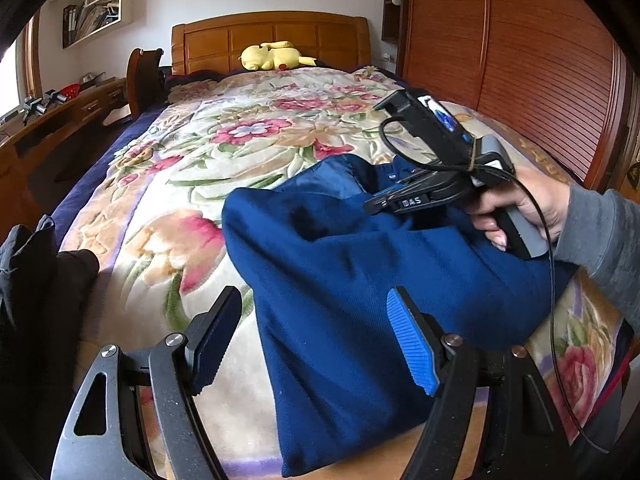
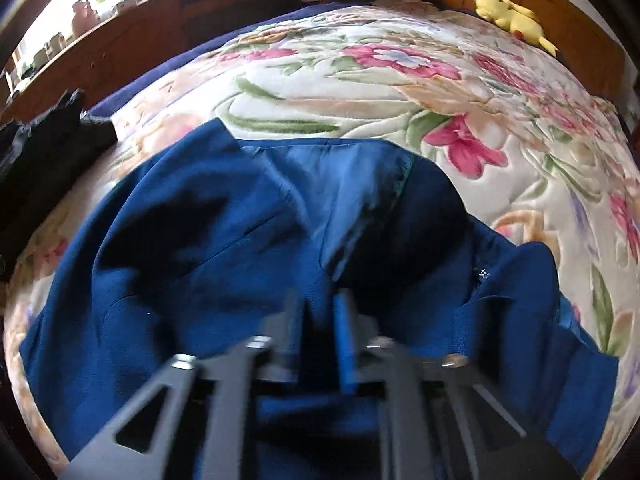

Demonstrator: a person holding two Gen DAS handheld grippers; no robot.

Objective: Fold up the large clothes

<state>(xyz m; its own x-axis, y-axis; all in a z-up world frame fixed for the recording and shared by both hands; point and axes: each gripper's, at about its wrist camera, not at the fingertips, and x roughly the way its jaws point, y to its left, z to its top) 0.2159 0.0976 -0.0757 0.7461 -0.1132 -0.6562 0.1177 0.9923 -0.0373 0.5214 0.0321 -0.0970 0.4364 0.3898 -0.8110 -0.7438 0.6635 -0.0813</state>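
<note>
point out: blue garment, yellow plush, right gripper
blue garment (image 1: pixel 340 280): left wrist view, middle of the folded cloth.
yellow plush (image 1: pixel 272 56): left wrist view, its body, by the headboard.
right gripper (image 2: pixel 320 332): right wrist view, between fingertips pinching the cloth.

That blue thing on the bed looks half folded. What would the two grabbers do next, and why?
Probably the left gripper closes on the near edge of the blue garment. Its fingers are spread wide and hold nothing, while the right gripper seems pinched on a ridge of the cloth, so one side lacks a grip.

Garment (image 1: pixel 340 280) on bed (image 1: pixel 208 152); plush toy (image 1: pixel 272 56) behind
</note>
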